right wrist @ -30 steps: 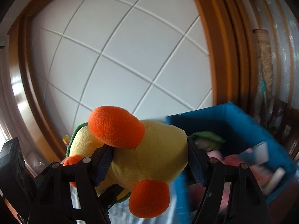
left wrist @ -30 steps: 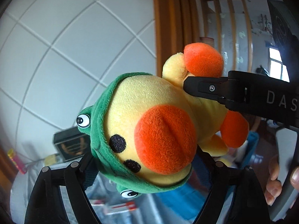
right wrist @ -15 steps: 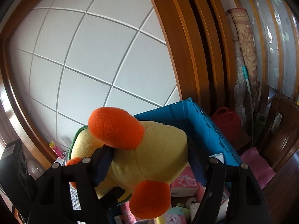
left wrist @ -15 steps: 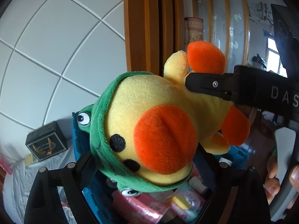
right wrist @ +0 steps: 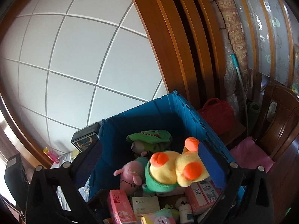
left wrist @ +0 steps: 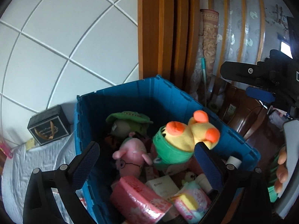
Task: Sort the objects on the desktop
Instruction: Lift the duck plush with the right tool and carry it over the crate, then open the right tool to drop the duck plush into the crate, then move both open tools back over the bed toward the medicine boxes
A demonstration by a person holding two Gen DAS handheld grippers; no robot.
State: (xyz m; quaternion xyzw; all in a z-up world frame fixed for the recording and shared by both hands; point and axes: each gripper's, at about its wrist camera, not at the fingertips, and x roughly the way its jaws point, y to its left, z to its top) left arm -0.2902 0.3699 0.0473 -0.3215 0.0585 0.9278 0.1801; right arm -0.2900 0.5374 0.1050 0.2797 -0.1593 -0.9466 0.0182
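Both my left gripper [left wrist: 147,160] and right gripper [right wrist: 149,158] gape wide, empty, above the blue plastic crate [left wrist: 130,97] holding the yellow plush duck in its green hood [left wrist: 179,140]; only my right view shows the red bag [right wrist: 217,115].

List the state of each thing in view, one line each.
Left gripper: open, empty.
Right gripper: open, empty.
Duck: in the bin, lying on other items.
Bin: open, nearly full.
Pig: lying in the bin.
Black box: closed, beside the bin.

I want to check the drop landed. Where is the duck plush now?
The duck plush lies inside the blue crate, toward its right wall, on top of the pile beside the pink pig plush.
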